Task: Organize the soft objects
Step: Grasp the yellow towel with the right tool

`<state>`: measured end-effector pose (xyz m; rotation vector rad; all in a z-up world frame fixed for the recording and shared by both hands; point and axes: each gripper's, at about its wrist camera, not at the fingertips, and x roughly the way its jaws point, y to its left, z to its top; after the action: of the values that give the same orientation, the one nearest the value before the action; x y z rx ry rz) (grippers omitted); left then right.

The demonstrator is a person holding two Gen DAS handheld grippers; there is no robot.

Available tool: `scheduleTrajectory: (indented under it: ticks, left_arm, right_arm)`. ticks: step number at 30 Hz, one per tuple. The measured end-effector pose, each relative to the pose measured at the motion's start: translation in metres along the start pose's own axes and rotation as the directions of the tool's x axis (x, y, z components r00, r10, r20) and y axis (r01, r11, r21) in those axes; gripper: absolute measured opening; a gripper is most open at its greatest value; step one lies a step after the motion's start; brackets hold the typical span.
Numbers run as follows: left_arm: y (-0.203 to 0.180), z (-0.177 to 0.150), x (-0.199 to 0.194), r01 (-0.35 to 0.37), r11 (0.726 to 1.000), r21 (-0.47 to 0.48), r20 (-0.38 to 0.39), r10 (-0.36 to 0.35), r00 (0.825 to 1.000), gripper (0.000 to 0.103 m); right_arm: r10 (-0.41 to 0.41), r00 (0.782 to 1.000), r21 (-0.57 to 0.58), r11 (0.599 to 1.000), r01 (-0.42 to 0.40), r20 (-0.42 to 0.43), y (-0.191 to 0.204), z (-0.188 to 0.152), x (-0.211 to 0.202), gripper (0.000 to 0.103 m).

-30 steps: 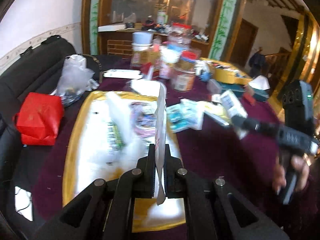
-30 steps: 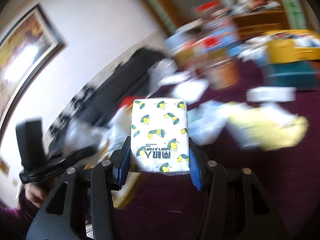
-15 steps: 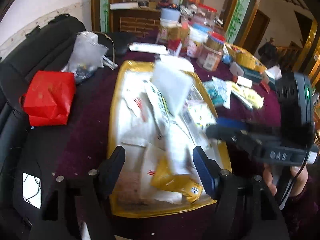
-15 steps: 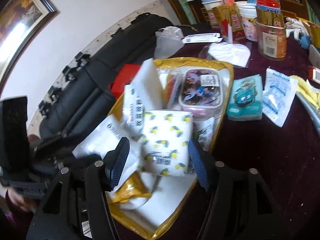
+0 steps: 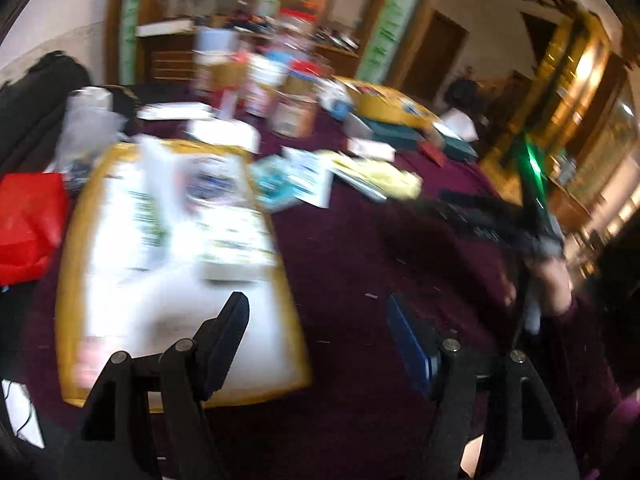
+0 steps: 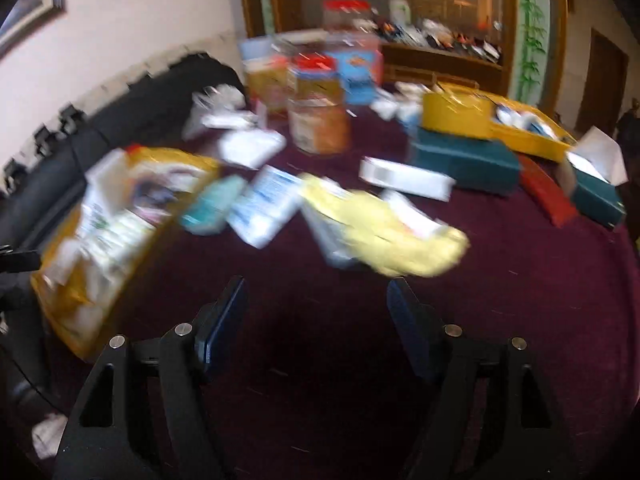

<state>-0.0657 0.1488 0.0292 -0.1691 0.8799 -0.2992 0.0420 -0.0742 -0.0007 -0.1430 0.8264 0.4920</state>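
With both the left gripper (image 5: 318, 324) and right gripper (image 6: 316, 306) wide and empty, the right's jaws having just opened, reach next for the yellow soft pack (image 6: 392, 232) squarely, then carry it left to the gold tray (image 6: 60, 292).

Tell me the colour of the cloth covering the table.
Dark maroon tablecloth, clearest in the right wrist view despite the blur.

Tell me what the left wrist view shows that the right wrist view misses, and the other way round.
Only the left wrist view: the red bag, the right gripper and the hand holding it. Only the right wrist view: the framed picture on the wall. Both: the gold tray piled with packets, the yellow packet and the jars, each seen past open, empty jaws.
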Motion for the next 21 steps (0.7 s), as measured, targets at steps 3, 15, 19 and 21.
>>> scheduleTrajectory:
  ticks: [3, 15, 19, 21]
  left_arm:
    - [-0.031, -0.008, 0.028, 0.066, 0.997, 0.041, -0.052, -0.064, 0.997, 0.072]
    - [-0.044, -0.020, 0.054, 0.085, 0.996, 0.025, -0.154, -0.080, 0.985, 0.072]
    - [-0.041, -0.020, 0.047, 0.075, 0.997, 0.018, -0.135, -0.072, 0.988, 0.072]
    - [-0.040, -0.020, 0.047, 0.076, 0.997, 0.014, -0.138, -0.074, 0.988, 0.072]
  right_arm:
    - [-0.012, 1.000, -0.028, 1.000, 0.012, -0.018, -0.016, 0.005, 0.003, 0.072]
    - [-0.056, 0.990, 0.040, 0.997, 0.061, -0.131, -0.026, 0.072, 0.101, 0.058]
    - [-0.072, 0.979, 0.099, 0.991, 0.092, -0.192, -0.033, 0.072, 0.119, 0.049]
    - [-0.087, 0.975, 0.068, 0.992, 0.103, -0.205, -0.029, 0.065, 0.111, 0.040]
